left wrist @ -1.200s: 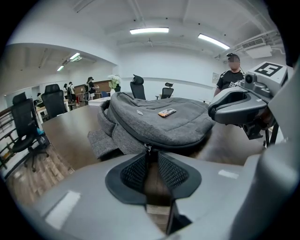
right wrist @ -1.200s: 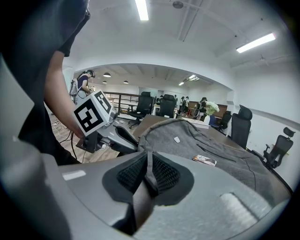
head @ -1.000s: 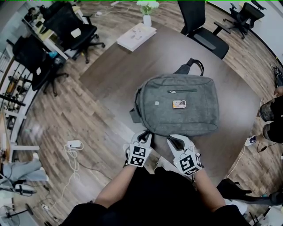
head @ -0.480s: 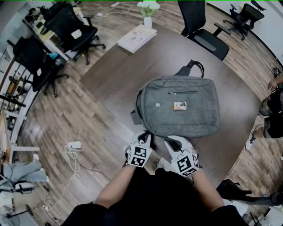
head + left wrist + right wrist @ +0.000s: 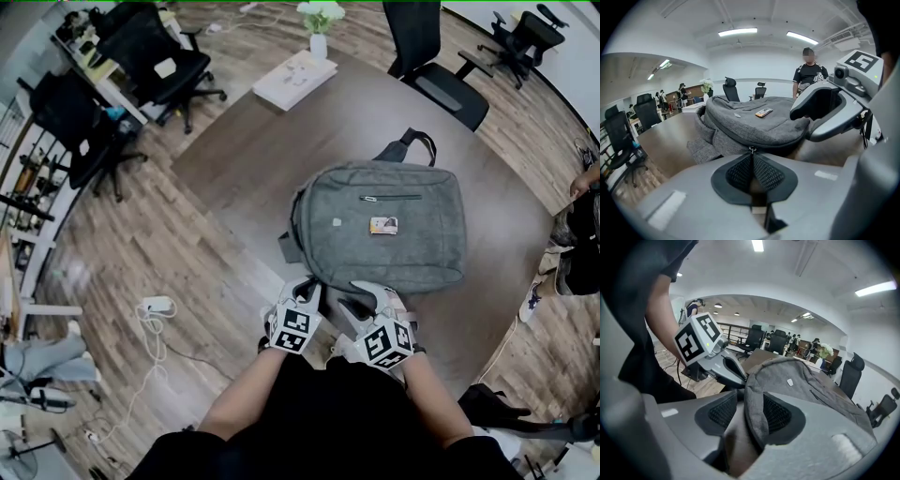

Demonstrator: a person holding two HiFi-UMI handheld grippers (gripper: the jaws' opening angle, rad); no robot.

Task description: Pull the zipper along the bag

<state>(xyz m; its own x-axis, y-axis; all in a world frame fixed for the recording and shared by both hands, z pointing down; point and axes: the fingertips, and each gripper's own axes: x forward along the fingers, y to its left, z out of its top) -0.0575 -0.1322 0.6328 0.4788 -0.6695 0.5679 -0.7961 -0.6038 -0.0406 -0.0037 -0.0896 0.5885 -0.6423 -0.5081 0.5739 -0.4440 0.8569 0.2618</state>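
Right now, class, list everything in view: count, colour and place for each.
table: one, dark brown, centre
bag: one, grey, on the table
tag: one, pale, on the bag's front
paper stack: one, white, table's far edge
vase: one, white, with flowers, beside the stack
chairs: at least four, black, around the table
power strip: one, white, on the floor, left
bystander: one, dark top, beyond the bag
left gripper: one, grey, fingers closing on the zip pull
right gripper: one, grey, fingers opening, bag edge between them
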